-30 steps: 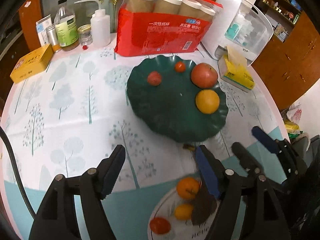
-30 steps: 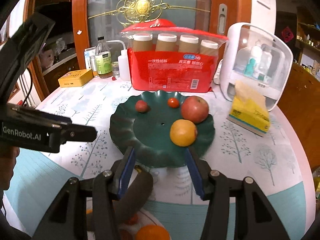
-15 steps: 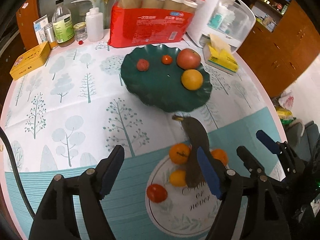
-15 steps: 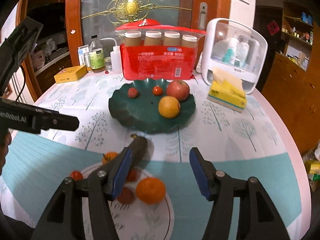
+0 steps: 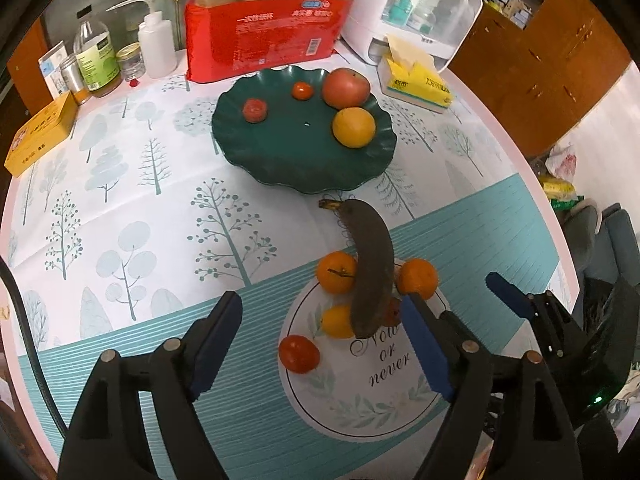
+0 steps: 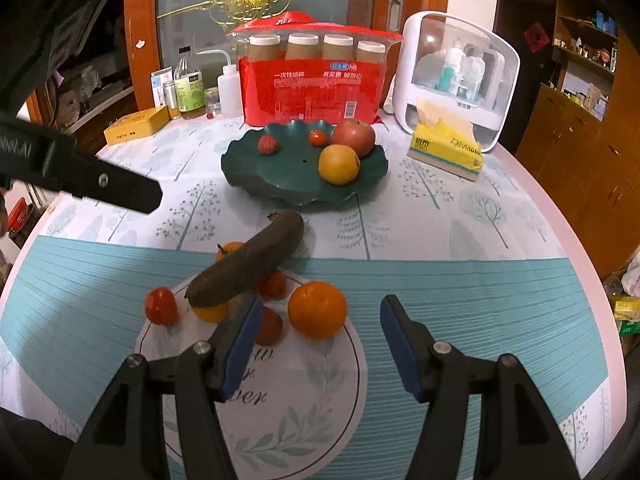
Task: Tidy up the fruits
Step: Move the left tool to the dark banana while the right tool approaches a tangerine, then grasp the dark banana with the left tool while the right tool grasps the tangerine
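Left wrist view first: the left gripper (image 5: 320, 336) is spread wide with nothing held, hovering above the near-left edge of the white plate (image 5: 360, 400). A blackened banana (image 5: 370, 268) is propped across the far side of that plate, its stem end poking past the rim toward the green dish (image 5: 280, 160). Two tangerines (image 5: 337, 272) are seen either side of the banana, a small yellow fruit (image 5: 334, 322) sits under its near end, and a tomato (image 5: 299, 354) is perched on the plate's left rim. Beyond the plate, an apple (image 5: 346, 87) and an orange (image 5: 354, 127) are parked on the green dish with two small red fruits. On the right wrist view, the right gripper (image 6: 320, 344) is also gaping and empty, held over the plate just near the right-hand tangerine (image 6: 317, 309).
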Available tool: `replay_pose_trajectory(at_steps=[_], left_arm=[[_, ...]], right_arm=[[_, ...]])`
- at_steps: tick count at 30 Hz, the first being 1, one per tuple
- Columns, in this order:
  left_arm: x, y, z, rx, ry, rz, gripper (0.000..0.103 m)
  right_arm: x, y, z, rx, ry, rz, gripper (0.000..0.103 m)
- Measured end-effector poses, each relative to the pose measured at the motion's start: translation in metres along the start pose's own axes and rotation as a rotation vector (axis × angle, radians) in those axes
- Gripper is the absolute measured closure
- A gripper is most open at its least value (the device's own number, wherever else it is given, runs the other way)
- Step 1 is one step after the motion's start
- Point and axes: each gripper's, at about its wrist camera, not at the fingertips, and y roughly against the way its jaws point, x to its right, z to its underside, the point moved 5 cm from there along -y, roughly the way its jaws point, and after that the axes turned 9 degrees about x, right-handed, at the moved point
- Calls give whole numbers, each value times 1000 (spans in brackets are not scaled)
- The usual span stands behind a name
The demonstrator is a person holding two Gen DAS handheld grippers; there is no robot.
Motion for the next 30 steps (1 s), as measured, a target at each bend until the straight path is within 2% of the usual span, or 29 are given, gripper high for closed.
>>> replay_pose_trajectory(at_steps=[7, 17, 30], left_arm=[[12, -13, -11, -64, 1, -24, 22], [29, -67, -28, -165, 4, -75, 22], [45, -134, -30, -318, 11, -153, 22]], right_arm=[[4, -16, 7, -26, 9, -30, 41], [8, -43, 13, -9, 17, -195, 41], [13, -63, 19, -10, 81, -341, 41]])
